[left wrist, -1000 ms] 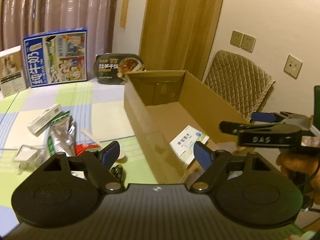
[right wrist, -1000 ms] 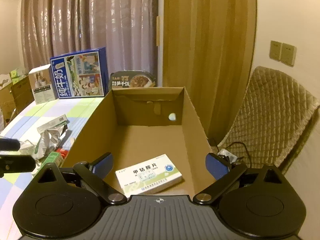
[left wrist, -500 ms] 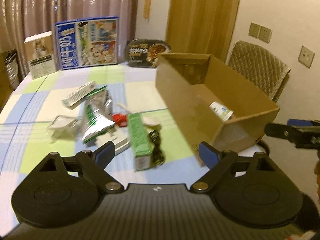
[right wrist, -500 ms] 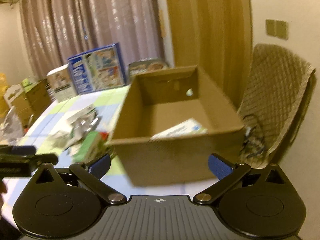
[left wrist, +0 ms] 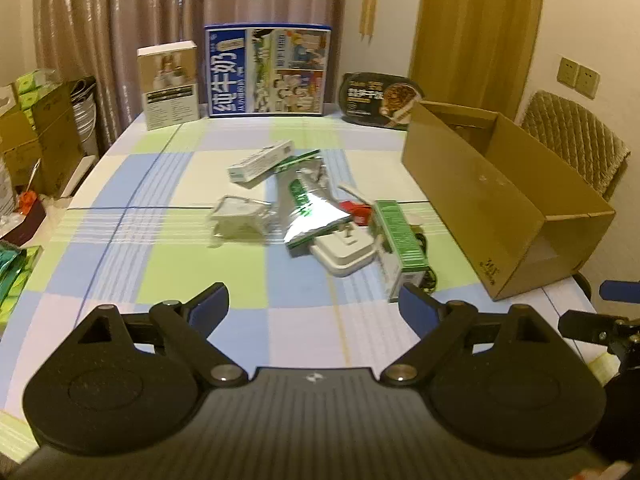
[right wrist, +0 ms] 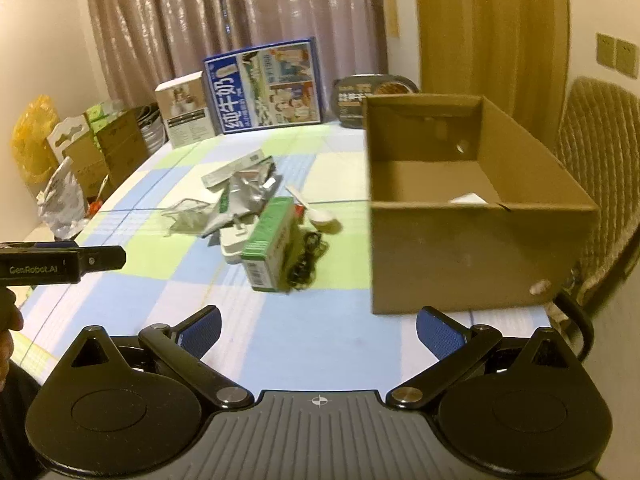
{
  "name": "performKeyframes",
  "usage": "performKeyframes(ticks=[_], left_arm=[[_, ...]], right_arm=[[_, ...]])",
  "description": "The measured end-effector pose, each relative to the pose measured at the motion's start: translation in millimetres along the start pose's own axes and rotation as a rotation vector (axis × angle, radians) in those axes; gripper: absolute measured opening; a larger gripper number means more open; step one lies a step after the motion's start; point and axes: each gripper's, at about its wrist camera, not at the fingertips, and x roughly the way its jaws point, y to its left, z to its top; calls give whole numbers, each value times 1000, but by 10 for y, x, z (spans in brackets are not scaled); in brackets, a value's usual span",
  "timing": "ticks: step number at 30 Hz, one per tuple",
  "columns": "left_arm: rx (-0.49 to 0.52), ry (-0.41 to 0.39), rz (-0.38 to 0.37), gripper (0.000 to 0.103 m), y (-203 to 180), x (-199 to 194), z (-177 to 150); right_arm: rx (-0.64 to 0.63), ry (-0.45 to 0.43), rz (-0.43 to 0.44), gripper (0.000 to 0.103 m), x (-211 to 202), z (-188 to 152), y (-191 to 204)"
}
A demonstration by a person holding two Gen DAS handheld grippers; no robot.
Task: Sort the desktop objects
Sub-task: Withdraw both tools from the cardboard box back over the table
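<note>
Centrally, a loose pile of small objects is shown on the checked table [left wrist: 160,264]: a white carton [left wrist: 260,160], a foil pack [left wrist: 308,208], a clear packet [left wrist: 238,216], a white charger [left wrist: 344,250], a green box [left wrist: 400,240] and a black cable [right wrist: 306,256], several overlapping or touching. To the pile's right the cardboard box [right wrist: 460,248] is stood open-topped near the table edge, presumably as the bin for sorted items; one white packet [right wrist: 468,199] is already seen inside it. The left gripper [left wrist: 314,306] is held above the near table, angled down toward the pile, its jaws spread and freshly widened, with nothing between them. The right gripper [right wrist: 318,326] is likewise held spread and empty, short of the box's near wall. Both tools are judged to be set for a fresh pick, the green box and cable lying nearest. Tall cartons are propped along the far edge by the curtain, well apart from the pile, and are probably not part of the sorting.
</note>
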Motion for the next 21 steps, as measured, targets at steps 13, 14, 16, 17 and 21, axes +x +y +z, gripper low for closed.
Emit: performKeyframes(ticks=[13,14,16,17,21], left_arm=[[-47,3,10,91,418,-105,-170],[-47,3,7,91,429,-97,-175],[-48,4,0,91,442,-86,-180],[-49,5,-3,91,444,-79,-182],[-54,7,-12,91,471,-56,-186]], right_arm=[[-53,21,-10,101,240,6,456],[-53,23,-13,101,250,1,462],[-53,27,-16,101,261,-10,468],[-50,30,-18,101,271,-16,467],[-50,37,-21,101,305,-35,494]])
